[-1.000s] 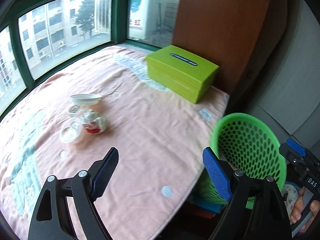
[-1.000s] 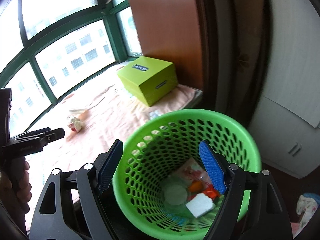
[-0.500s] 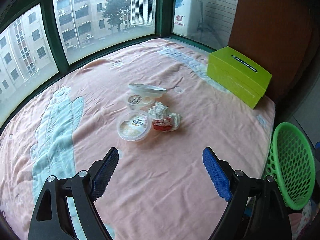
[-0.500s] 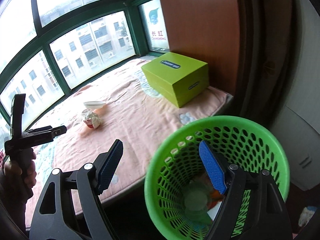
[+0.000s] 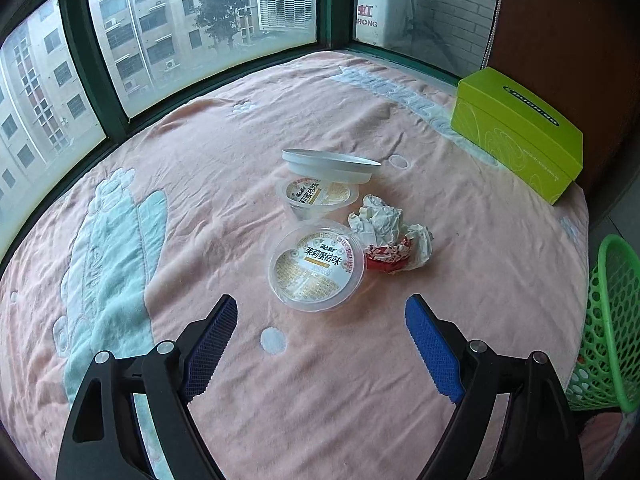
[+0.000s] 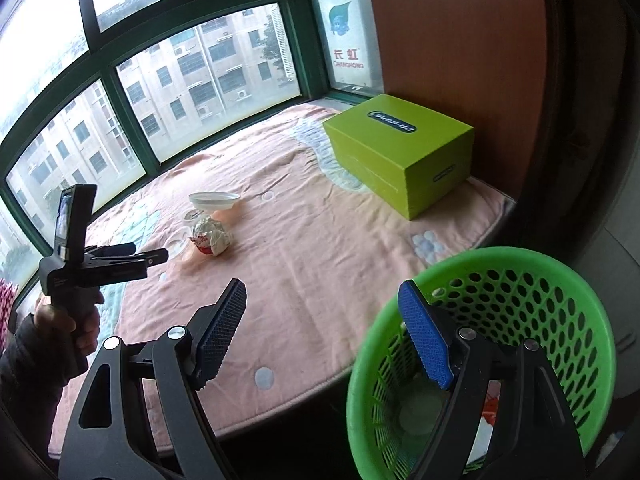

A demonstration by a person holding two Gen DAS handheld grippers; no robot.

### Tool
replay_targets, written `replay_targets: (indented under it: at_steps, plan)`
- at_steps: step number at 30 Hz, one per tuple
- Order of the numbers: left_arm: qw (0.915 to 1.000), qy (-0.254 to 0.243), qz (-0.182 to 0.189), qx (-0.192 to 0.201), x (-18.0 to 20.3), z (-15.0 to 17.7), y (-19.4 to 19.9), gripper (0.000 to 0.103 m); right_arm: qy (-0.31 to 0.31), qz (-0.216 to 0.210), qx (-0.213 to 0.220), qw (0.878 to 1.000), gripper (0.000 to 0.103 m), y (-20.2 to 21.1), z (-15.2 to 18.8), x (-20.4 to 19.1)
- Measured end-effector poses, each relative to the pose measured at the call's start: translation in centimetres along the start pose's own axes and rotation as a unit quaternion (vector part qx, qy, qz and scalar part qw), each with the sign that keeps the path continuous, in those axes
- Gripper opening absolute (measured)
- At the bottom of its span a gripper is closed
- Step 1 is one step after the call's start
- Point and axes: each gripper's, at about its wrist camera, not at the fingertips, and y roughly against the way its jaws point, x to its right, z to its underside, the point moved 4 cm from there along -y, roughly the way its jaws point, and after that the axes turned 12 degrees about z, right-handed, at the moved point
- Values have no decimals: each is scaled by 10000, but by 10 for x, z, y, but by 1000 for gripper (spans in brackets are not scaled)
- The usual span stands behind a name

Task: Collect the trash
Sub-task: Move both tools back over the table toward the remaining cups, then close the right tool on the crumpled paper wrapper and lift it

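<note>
A: In your left wrist view, what lies ahead of the left gripper?

B: Your jaws stand wide apart with nothing between the blue pads. Just beyond them, on the pink blanket, sits a small cluster of trash. The nearest piece is a clear cup with a printed lid, tilted toward you. Touching its right side is a crumpled wrapper, white with a red patch. Behind those is a second clear cup, and at the back an upturned white bowl leans over it.

A: And the right gripper?

B: You hold it equally wide open and empty. Its right pad shows in front of the rim of the green basket, which stands off the blanket's edge, lower than the bedding. Whether the pad touches the rim, you cannot tell. Some items lie on the basket floor, too hidden to name.

A: Where is the trash relative to the basket?

B: Well apart. In your right wrist view the cluster sits near the middle of the blanket, with your left gripper pointing at it from the left. In the left view the basket is at the far right edge.

A: Anything else on the blanket?

B: A lime-green box rests at the far corner, beside the brown panel and near the green-framed window.
</note>
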Motion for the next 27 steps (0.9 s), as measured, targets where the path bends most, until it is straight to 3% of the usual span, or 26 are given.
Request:
replay_targets:
  at_steps: [17,22,27]
  plan:
    - [9988,-152,332,-316,-21,-14,-47,83,238,-177,-282,9992,78,-41,-12,-40]
    - [9983,-205,472,-266,-20,-14,-48,68,290,-243,-341,9987,78,-50,-14,-49]
    - [9983,-292,460,-217,-20,-12,-46,67,378,-332,-421,9978,78,-58,-14,-60]
